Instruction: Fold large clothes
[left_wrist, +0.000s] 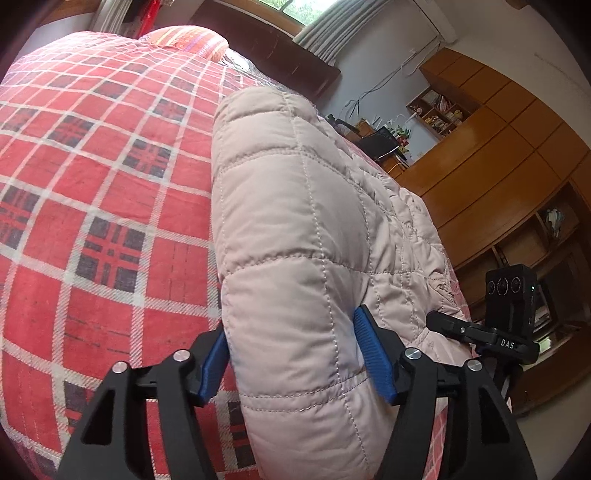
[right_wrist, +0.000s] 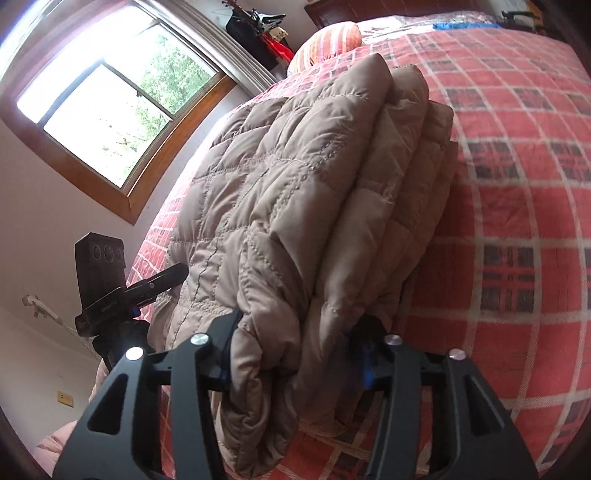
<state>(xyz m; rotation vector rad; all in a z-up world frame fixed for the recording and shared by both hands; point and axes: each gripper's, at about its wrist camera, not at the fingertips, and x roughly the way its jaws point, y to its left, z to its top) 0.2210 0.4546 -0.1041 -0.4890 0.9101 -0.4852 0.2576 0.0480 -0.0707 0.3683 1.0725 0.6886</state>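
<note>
Quilted jacket (left_wrist: 295, 229): lying folded on the plaid bed (left_wrist: 92, 184).
Left hand-held gripper (left_wrist: 295, 358): pinching jacket's thick fold at 6 o'clock.
Right hand-held gripper (right_wrist: 295, 354): clamping bunched layers likewise.

Both wrist views look close along the bed (left_wrist: 92, 184), sharing the quilted coat (right_wrist: 295, 184).

The folded jacket (left_wrist: 295, 229) lies on the bed (left_wrist: 103, 177). The left gripper (left_wrist: 295, 358) straddles the jacket's near end, one finger on each side. The right gripper (right_wrist: 295, 354) straddles the stacked layers likewise. A pillow (left_wrist: 188, 40) lies at the far end of the bed, beyond the jacket. Cabinets (left_wrist: 498, 155) stand right of the bed in the left view; a window (right_wrist: 110, 99) is left of it in the right view.
</note>
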